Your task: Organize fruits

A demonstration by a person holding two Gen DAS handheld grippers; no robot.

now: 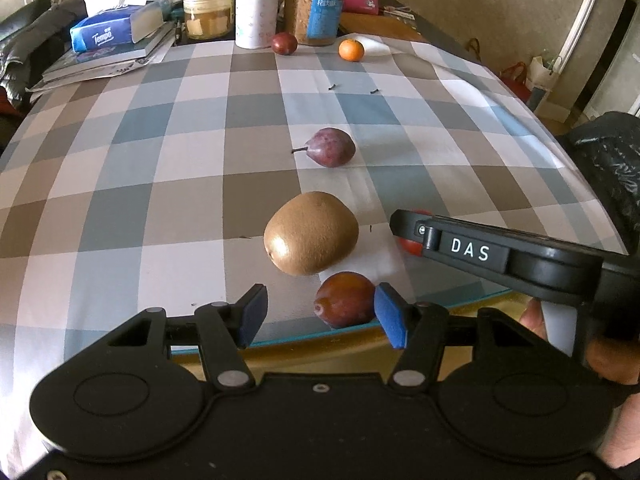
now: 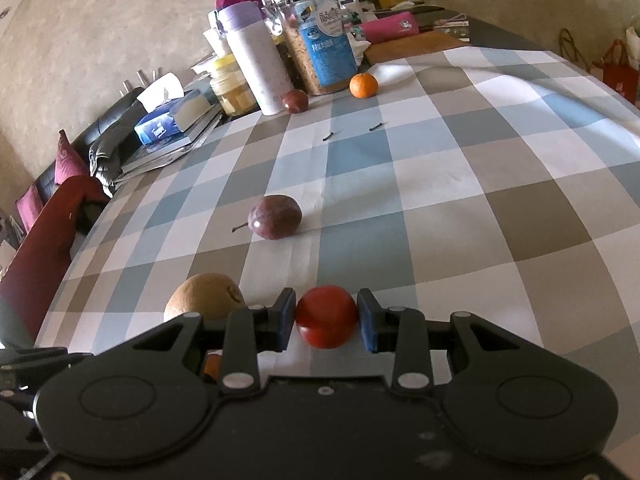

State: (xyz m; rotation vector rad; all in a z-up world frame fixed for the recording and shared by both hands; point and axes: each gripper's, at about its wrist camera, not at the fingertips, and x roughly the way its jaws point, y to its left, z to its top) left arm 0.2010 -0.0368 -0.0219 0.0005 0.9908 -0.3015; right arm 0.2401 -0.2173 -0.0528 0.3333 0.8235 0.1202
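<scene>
1. Nearest the counter's (image 1: 120,208) front edge, the left tongs (image 1: 320,314) stand apart around a small glossy reddish-brown plum-like fruit (image 1: 344,300); the right blue pad (image 1: 390,316) looks just beside its skin, the left pad well clear. Nothing is gripped yet. I judge it light, smooth and somewhat slippery, so pads should meet its widest middle.
2. Beside it, the right tongs (image 2: 326,316) are clamped on a small round shiny red tomato-like fruit (image 2: 326,316), pads on opposite flanks. It is probably thin-skinned and easily bruised, so the squeeze should stay gentle.
3. Just beyond lies a fuzzy brown oval kiwi (image 1: 311,234), on the checked blue, grey and white tablecloth. Its rough skin should hold well; take it across the short axis.
4. Farther out lies a dull purple pear-shaped fruit with a thin stem (image 1: 331,147), on its side. Grip the broad belly, not the stem.
5. Farthest, near the jars, sit a dark red round fruit (image 1: 284,43) and a small orange mandarin (image 1: 351,50), apart from each other.
</scene>
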